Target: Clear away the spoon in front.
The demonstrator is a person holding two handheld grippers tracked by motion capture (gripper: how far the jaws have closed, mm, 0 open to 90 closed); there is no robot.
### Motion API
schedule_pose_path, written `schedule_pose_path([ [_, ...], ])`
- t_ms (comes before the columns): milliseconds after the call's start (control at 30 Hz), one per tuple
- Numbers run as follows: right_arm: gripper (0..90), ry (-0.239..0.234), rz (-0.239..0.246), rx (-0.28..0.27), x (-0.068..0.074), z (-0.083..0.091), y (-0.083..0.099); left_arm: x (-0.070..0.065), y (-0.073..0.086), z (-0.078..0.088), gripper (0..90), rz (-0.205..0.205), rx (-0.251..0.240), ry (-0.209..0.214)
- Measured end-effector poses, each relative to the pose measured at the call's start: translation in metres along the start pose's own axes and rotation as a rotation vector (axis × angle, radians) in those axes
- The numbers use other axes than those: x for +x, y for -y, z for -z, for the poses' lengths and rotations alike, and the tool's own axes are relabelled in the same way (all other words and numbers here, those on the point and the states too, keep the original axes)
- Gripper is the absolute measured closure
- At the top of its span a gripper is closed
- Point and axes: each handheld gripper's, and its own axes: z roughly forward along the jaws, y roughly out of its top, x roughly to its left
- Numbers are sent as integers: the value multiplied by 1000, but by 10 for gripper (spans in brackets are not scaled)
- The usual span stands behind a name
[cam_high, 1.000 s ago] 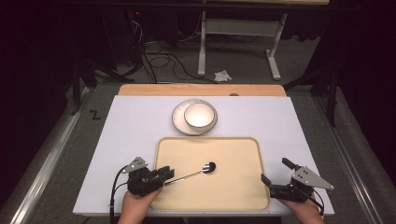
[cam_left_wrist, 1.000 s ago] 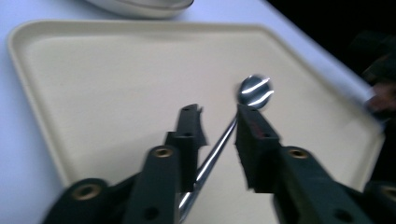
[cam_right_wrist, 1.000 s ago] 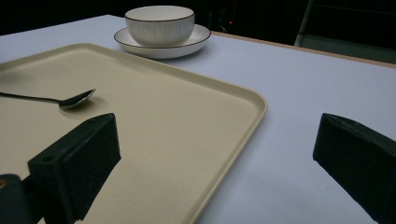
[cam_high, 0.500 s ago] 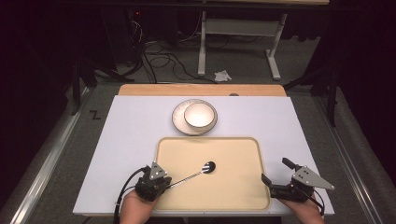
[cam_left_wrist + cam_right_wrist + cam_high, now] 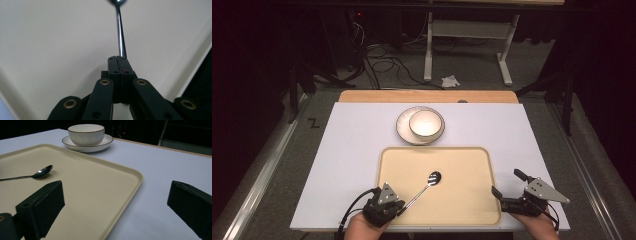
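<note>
Gripping the spoon by the very tip of its handle with my left gripper, bowl end resting on the tray at lower centre, I fear it pivoting loose when lifted; the right gripper idles with jaws open.

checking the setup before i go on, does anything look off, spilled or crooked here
Nothing spilled or damaged. The one oddity: the bowl sits off-centre on its plate, toward the plate's right rim in the high view. The spoon lies slanted on the tray because the left gripper is shut on its handle.
</note>
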Motion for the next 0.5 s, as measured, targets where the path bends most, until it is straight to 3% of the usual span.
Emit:
schedule_pose_path([
  [133,16,2,1,0,0,0,0,-2,-21,-7,900,0,-74,31],
  [267,16,7,-4,1,-1,0,1,-7,-40,-23,900,7,-106,28],
  [333,16,6,-7,1,-1,1,1,-9,-46,-34,900,6,-89,22],
  [367,16,6,-5,-1,-1,1,1,-12,-51,-45,900,-10,-48,0],
  [500,19,7,-11,-2,-2,2,1,-16,-53,-56,900,-45,9,-20],
])
